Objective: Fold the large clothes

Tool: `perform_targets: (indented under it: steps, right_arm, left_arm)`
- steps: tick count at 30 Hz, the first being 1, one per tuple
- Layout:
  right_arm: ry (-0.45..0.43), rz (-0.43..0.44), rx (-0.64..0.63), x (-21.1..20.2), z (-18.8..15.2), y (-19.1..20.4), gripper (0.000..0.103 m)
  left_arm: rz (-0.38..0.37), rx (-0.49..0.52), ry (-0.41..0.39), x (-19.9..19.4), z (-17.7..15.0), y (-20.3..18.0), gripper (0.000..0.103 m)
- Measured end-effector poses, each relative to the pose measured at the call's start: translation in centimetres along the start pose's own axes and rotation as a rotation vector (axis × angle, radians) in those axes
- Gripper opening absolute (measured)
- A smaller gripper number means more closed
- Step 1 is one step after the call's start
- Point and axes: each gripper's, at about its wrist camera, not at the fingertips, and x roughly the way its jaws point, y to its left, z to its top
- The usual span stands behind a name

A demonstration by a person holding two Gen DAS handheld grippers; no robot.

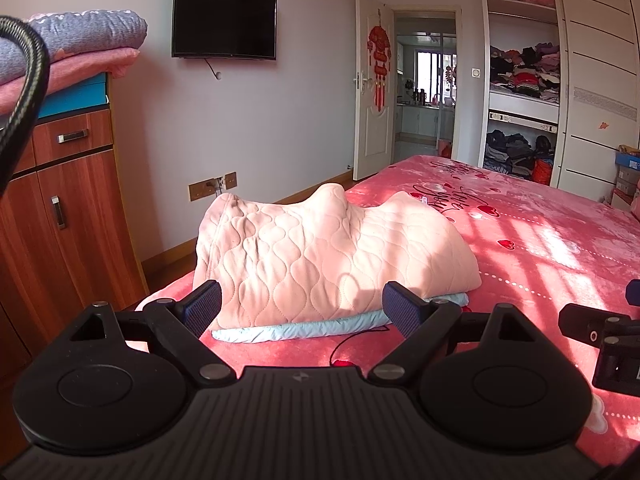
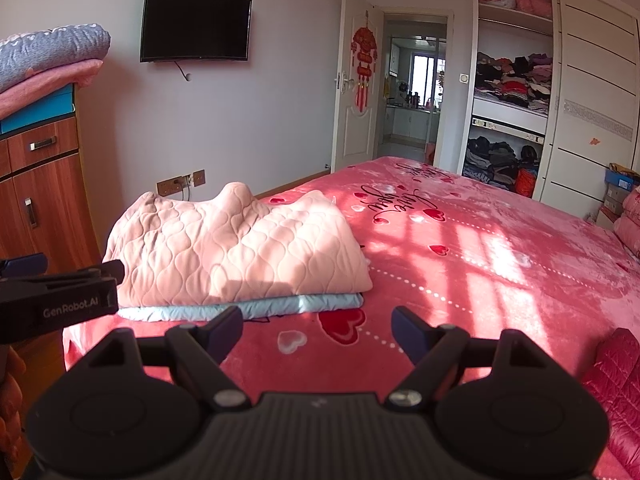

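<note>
Pink quilted garment [image 1: 320,256] folded, ahead of both claws; left claw [image 1: 302,310], right claw [image 2: 316,330] wide open, empty. We think folding done; next, grab another.

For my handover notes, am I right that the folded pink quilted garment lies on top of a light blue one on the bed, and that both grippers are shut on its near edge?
Not quite. The pink quilted garment does lie on the light blue one on the bed, but both grippers are open and hold nothing: the left gripper in the left wrist view, the right gripper in the right wrist view.

Wall TV [image 1: 224,19], wood cabinet [image 1: 60,200], open wardrobe [image 1: 520,80].
</note>
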Motion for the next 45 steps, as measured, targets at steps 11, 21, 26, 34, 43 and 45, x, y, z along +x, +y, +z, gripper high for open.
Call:
perform_targets:
  steps: [11,21,26,34,43,45]
  right_arm:
    - [0.001,0.025,0.008,0.1,-0.3,0.3,0.081]
    - [0.005,0.040,0.017,0.1,-0.5,0.2,0.082]
    - [0.010,0.042,0.019,0.2,-0.6,0.1,0.082]
    - [0.017,0.046,0.017,0.5,-0.9,0.2,0.082]
    - [0.021,0.042,0.047,0.9,-1.1,-1.0,0.083]
    - [0.025,0.040,0.056,1.1,-1.3,-1.4,0.083]
  left_arm:
    - [0.003,0.003,0.000,-0.1,0.0,-0.1,0.103]
    - [0.002,0.004,0.019,0.4,0.0,0.0,0.103]
    - [-0.010,0.007,0.026,0.6,0.0,0.0,0.103]
    - [-0.032,0.034,0.002,0.6,-0.2,-0.5,0.103]
    - [-0.060,0.042,0.026,1.8,-0.2,-1.2,0.103]
    - [-0.076,0.046,0.036,2.0,-0.3,-1.6,0.103]
